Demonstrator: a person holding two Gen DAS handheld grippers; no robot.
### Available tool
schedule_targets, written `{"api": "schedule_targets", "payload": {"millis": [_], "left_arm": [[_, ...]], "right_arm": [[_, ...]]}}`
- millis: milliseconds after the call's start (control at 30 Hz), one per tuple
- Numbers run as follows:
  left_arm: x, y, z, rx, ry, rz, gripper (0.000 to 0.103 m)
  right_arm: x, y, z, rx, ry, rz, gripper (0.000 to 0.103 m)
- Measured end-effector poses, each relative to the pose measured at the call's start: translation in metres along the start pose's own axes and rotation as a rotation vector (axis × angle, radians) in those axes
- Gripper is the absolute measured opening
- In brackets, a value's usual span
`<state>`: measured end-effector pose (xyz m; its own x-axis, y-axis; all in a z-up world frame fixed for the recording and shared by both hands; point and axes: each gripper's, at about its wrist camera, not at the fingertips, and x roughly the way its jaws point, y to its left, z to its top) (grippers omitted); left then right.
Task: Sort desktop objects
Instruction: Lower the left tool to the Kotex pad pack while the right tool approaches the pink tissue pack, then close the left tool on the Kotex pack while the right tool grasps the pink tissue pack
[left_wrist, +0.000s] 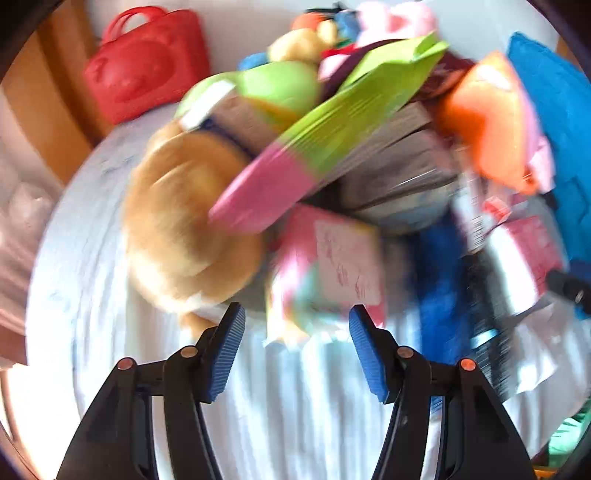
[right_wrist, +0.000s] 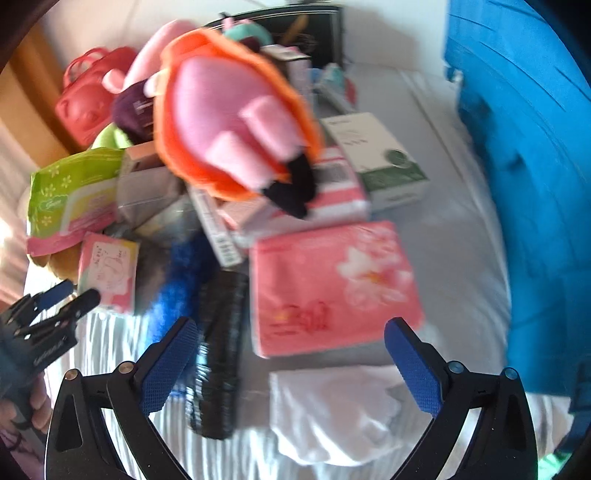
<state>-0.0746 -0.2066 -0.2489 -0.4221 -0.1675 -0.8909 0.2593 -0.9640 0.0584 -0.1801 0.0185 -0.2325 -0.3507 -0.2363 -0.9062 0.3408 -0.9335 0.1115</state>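
Looking at the pile, I judge the sorting has barely begun. Nearly everything sits heaped together on the white cloth (right_wrist: 332, 424): a tan plush toy (left_wrist: 177, 229), a green and pink packet (left_wrist: 332, 133), an orange and pink plush (right_wrist: 236, 122), a white and green box (right_wrist: 384, 158), a striped pink box (right_wrist: 332, 192) and a small pink card pack (left_wrist: 343, 258). I see no separate groups laid out anywhere, though much of both views is blurred.

My left gripper (left_wrist: 295, 314) hangs just short of the small pink card pack with its jaws apart and nothing between them. My right gripper (right_wrist: 291, 332) is spread wide and empty, pointing down over the big pink tissue pack (right_wrist: 332, 284), with a dark ribbed tube (right_wrist: 221, 350) lying just beside its left finger. Neither pad touches anything that I can make out.

A red bag (left_wrist: 147, 62) stands apart by the wall and a blue bin (right_wrist: 524, 184) rises at the right edge; I cannot tell whether either is meant to receive things. By my reckoning the whole pile is left to do.
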Motion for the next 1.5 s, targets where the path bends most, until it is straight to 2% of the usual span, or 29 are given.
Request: {"api": "schedule_targets", "payload": {"millis": [133, 267, 333, 367, 433, 533, 633, 767, 967, 1033, 1067, 1133, 1167, 1267, 1333, 1467, 1500], "left_arm": [[-0.002, 0.019, -0.013, -0.045, 0.041, 0.002, 0.058], [-0.016, 0.015, -0.009, -0.023, 0.001, -0.049, 0.058], [-0.018, 0.0, 0.003, 0.009, -0.011, -0.065, 0.06], [-0.009, 0.004, 0.019, 0.026, -0.014, -0.069, 0.061], [-0.004, -0.023, 0.043, 0.057, -0.015, -0.062, 0.063], [0.026, -0.03, 0.064, 0.056, 0.04, -0.012, 0.063], [0.055, -0.037, 0.08, 0.05, 0.088, -0.015, 0.066], [0.059, -0.042, 0.08, 0.086, 0.057, 0.001, 0.063], [0.043, -0.038, 0.053, 0.057, 0.079, -0.06, 0.061], [0.037, -0.038, 0.046, 0.049, 0.08, -0.065, 0.061], [0.033, -0.038, 0.043, 0.05, 0.071, -0.061, 0.061], [0.022, -0.041, 0.042, 0.058, 0.035, -0.049, 0.061], [0.018, -0.041, 0.042, 0.06, 0.024, -0.048, 0.061], [0.01, -0.042, 0.046, 0.055, 0.004, -0.063, 0.061], [0.009, -0.043, 0.047, 0.059, -0.006, -0.061, 0.061], [0.014, -0.035, 0.044, 0.054, 0.021, -0.054, 0.061], [0.015, -0.034, 0.044, 0.051, 0.024, -0.064, 0.061]], "right_arm": [[0.009, 0.022, 0.006, -0.03, 0.005, 0.017, 0.103], [0.008, 0.026, 0.006, -0.022, 0.0, 0.01, 0.103], [0.006, 0.019, 0.004, -0.001, -0.001, -0.015, 0.103], [0.005, 0.014, 0.002, 0.012, 0.0, -0.027, 0.103], [0.0, 0.002, -0.003, 0.038, 0.004, -0.052, 0.103], [-0.004, -0.018, -0.014, 0.077, 0.019, -0.095, 0.103], [-0.007, -0.036, -0.026, 0.12, 0.034, -0.129, 0.103], [-0.007, -0.057, -0.032, 0.155, 0.04, -0.141, 0.103], [0.0, -0.068, -0.019, 0.157, 0.001, -0.118, 0.103], [0.003, -0.072, -0.014, 0.157, -0.017, -0.146, 0.102], [0.004, -0.075, -0.011, 0.15, -0.029, -0.169, 0.098], [0.006, -0.078, -0.004, 0.14, -0.049, -0.199, 0.058], [0.008, -0.081, 0.0, 0.138, -0.05, -0.206, 0.053], [0.015, -0.087, 0.009, 0.138, -0.063, -0.206, 0.052], [0.021, -0.092, 0.014, 0.148, -0.074, -0.25, 0.052], [0.032, -0.099, 0.014, 0.144, -0.031, -0.313, 0.052], [0.034, -0.099, 0.01, 0.14, -0.005, -0.304, 0.051]]}}
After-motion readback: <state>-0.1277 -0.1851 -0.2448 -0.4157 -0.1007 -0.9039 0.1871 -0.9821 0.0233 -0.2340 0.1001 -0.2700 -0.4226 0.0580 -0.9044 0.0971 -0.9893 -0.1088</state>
